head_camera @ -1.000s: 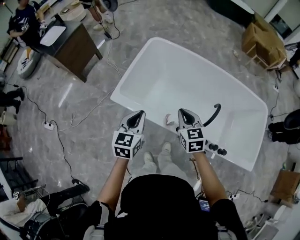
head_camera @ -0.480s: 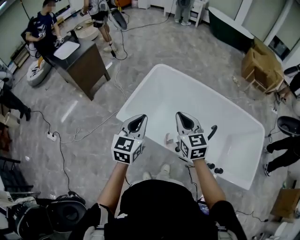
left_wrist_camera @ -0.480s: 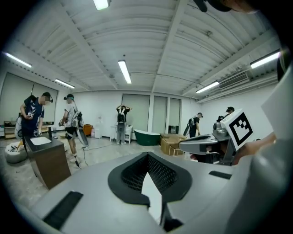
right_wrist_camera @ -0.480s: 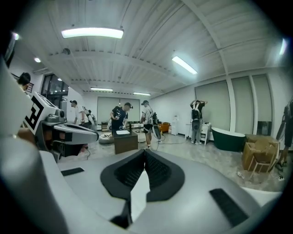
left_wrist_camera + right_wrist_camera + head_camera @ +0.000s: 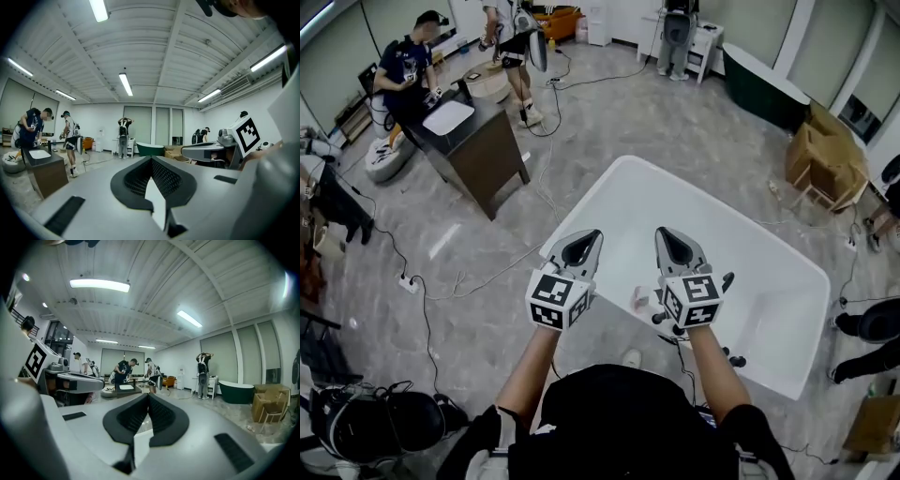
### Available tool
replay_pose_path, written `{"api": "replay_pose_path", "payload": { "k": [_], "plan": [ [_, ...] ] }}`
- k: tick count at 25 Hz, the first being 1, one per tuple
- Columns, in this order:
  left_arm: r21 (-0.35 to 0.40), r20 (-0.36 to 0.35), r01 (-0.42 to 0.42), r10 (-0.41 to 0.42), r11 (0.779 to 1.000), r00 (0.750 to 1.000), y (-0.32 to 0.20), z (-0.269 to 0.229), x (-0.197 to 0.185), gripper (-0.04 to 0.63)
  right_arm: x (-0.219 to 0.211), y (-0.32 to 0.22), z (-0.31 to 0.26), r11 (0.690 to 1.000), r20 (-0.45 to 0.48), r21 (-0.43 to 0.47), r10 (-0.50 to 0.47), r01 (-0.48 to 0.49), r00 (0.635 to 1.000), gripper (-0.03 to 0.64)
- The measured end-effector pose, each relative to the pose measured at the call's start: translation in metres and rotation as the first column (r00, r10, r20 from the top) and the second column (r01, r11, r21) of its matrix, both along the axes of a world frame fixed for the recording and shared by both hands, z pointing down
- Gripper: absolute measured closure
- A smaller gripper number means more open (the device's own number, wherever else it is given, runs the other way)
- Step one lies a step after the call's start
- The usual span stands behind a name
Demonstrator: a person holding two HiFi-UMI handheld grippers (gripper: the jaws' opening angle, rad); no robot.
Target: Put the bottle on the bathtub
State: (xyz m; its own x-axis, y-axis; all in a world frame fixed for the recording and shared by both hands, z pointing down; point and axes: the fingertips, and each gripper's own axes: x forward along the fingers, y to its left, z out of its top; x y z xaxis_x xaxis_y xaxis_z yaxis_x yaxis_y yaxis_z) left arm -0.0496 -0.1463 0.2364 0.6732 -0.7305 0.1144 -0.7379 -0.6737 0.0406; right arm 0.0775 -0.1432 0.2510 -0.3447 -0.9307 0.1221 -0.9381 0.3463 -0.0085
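Observation:
The white bathtub [image 5: 722, 234] fills the middle right of the head view. A small pale bottle [image 5: 639, 299] stands on its near rim, low between my two hands and free of both. My left gripper [image 5: 591, 236] is held up level over the tub's left edge, its jaws closed tip to tip with nothing in them. My right gripper [image 5: 663, 232] hangs beside it over the tub, shut and empty too. In the left gripper view the left gripper [image 5: 152, 157] looks out across the room. The right gripper [image 5: 149, 394] does the same in the right gripper view.
A black curved faucet [image 5: 727, 280] and knobs [image 5: 732, 357] sit on the tub's near rim at right. A dark cabinet with a white basin [image 5: 473, 141] stands at left, with people beyond it. Cables [image 5: 422, 286] cross the floor. Cardboard boxes [image 5: 825, 150] and a dark tub [image 5: 764, 84] are at the back.
Both grippers have risen together, staying closed and empty. The head view has tilted up, so more of the room's far end shows and the tub sits lower.

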Motion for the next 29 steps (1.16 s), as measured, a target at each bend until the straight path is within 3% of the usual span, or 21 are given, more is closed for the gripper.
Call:
{"api": "replay_pose_path", "payload": {
  "k": [8, 29],
  "plan": [
    [0.018, 0.006, 0.024, -0.024, 1.0, 1.0, -0.001, -0.006, -0.003, 0.583, -0.001, 0.004, -0.014, 0.998, 0.018, 0.06, 0.022, -0.023, 1.0, 0.594],
    [0.032, -0.031, 0.032, -0.031, 0.999, 0.999, 0.0, -0.016, -0.002, 0.583, 0.008, -0.005, 0.0, 1.0, -0.002, 0.007, 0.02, -0.02, 1.0, 0.594]
  ]
}}
